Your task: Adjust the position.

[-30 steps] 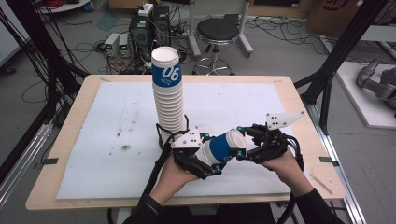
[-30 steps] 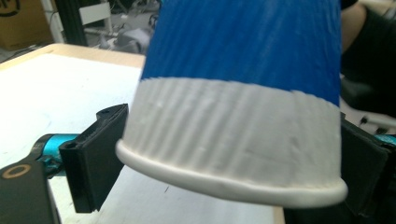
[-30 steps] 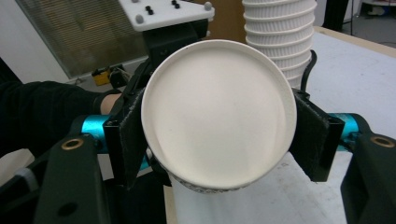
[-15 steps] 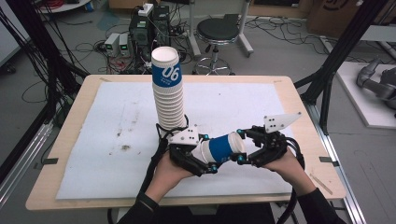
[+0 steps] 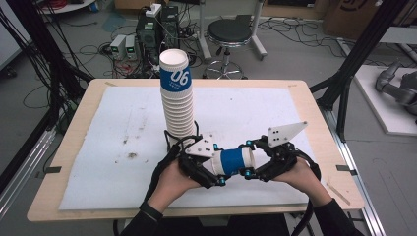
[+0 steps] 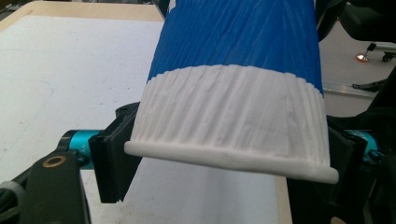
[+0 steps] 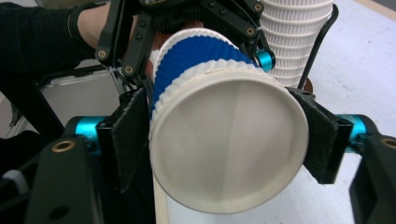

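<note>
While both hands meet low near the tabletop's near edge, a blue-and-white paper cup [image 5: 235,161] lies level between them. Left tongs [image 5: 209,172] pinch its rim end; their jaws have just been closing. Right tongs [image 5: 252,160] clamp its base end, also just closing. The tall cup stack [image 5: 177,101] stands upright just behind the left hand [image 5: 169,181], mid-tabletop.

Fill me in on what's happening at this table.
A person holds one ribbed blue-and-white paper cup sideways between two claws, above the near edge of the white table mat. The left claw grips one end and the right claw the other; both have just been closing. A tall stack of matching paper cups stands upright behind them.
</note>
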`<state>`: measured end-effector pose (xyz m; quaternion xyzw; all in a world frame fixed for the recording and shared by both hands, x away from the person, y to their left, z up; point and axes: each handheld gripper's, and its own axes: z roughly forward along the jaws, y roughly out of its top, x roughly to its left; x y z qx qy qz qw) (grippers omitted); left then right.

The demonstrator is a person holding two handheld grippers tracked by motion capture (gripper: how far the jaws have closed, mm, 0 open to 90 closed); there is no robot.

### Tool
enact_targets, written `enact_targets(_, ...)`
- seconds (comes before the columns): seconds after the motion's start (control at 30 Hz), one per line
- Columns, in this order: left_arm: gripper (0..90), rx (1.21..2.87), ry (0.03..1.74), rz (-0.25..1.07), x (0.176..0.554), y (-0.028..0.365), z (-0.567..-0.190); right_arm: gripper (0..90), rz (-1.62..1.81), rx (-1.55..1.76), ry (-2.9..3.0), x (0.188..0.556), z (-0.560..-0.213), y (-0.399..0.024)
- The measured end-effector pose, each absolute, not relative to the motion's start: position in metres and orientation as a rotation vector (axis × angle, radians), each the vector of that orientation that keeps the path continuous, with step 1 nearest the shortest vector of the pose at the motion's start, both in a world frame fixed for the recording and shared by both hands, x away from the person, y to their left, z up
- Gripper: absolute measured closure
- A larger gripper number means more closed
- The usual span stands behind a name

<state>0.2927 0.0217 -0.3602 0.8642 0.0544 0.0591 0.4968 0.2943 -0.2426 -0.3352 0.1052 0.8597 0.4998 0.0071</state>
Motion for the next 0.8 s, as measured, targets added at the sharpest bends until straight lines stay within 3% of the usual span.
enact_targets(0.23,21.4,2.029,0.124,0.103,0.293,0.026,-0.358,30.3,1.645,0.288,2.686,0.297,-0.334,-0.247)
enact_targets(0.5,15.7,1.798,0.170,-0.027,0.299,0.036,-0.359,30.5,1.825,0.300,2.621,0.301,-0.333,-0.255)
enact_targets(0.8,12.8,1.663,0.191,-0.076,0.303,0.043,-0.361,30.4,1.933,0.328,2.557,0.301,-0.332,-0.258)
